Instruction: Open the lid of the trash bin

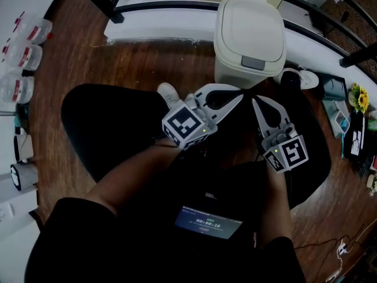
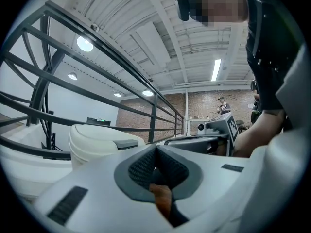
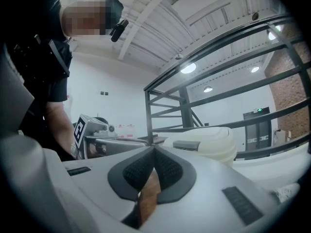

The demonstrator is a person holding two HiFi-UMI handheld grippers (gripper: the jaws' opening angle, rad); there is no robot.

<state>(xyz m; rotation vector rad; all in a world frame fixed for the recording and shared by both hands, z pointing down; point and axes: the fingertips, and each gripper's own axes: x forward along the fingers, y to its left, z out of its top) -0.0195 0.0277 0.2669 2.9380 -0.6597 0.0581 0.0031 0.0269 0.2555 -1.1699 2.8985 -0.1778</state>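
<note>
Fingers of the left gripper (image 1: 238,98) (image 2: 155,150) pressed together at the tips, nothing between them, only a sliver of floor behind the pads. Same on the right gripper (image 1: 257,102) (image 3: 154,152): tips shut, nothing held. Both held low, side by side and apart, pointing at the trash bin (image 1: 248,35) (image 2: 98,141) (image 3: 210,142), just short of it, touching nothing.

Below, dark brown wooden floor (image 1: 121,63), planks running left to right. At its far edge a white ledge (image 1: 171,25) under a black metal railing (image 1: 154,5) (image 2: 102,57) (image 3: 218,57). Beyond, a brick wall (image 2: 209,105), white ceiling beams and round lamps overhead. 2 white shoes (image 1: 169,94) on the floor, 1 on each side of the bin's base.

Cream bin upright at that far edge against the ledge, long axis vertical, lid (image 1: 250,25) down. Grey latch tab (image 1: 254,63) facing the grippers, hinge side toward the railing.
</note>
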